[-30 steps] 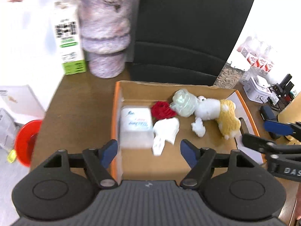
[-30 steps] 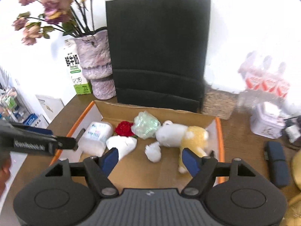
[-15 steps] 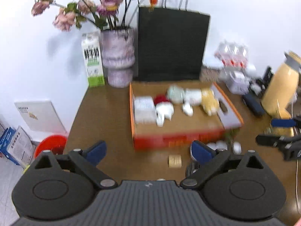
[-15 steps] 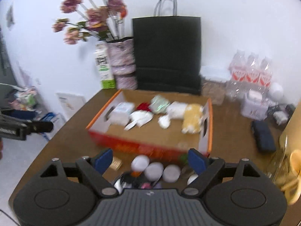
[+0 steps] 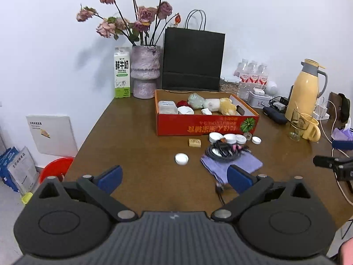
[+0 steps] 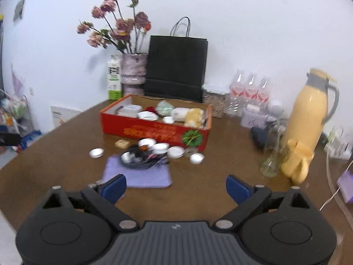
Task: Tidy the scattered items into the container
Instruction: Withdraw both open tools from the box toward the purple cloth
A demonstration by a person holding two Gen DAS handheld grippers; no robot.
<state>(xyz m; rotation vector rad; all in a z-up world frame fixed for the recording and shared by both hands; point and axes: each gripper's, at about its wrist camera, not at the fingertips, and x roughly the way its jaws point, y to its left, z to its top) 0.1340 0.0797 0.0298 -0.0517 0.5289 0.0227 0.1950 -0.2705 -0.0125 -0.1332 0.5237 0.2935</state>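
Both claws gaping wide and gripping nothing: left gripper [image 5: 173, 177] hanging over bare table [image 5: 136, 154] near the white cap [image 5: 181, 159], right gripper [image 6: 176, 186] hovering just short of the purple cloth [image 6: 141, 175]. Lying on that cloth, a black cable bundle [image 5: 222, 151], partly hiding the white lids [image 5: 229, 137] crowding against the red box [image 5: 205, 126]. Blurring in the right wrist view, making the box's contents hard to separate.

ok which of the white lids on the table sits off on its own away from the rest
The white lid left of the purple cloth, nearest the left gripper. The others cluster against the red box.
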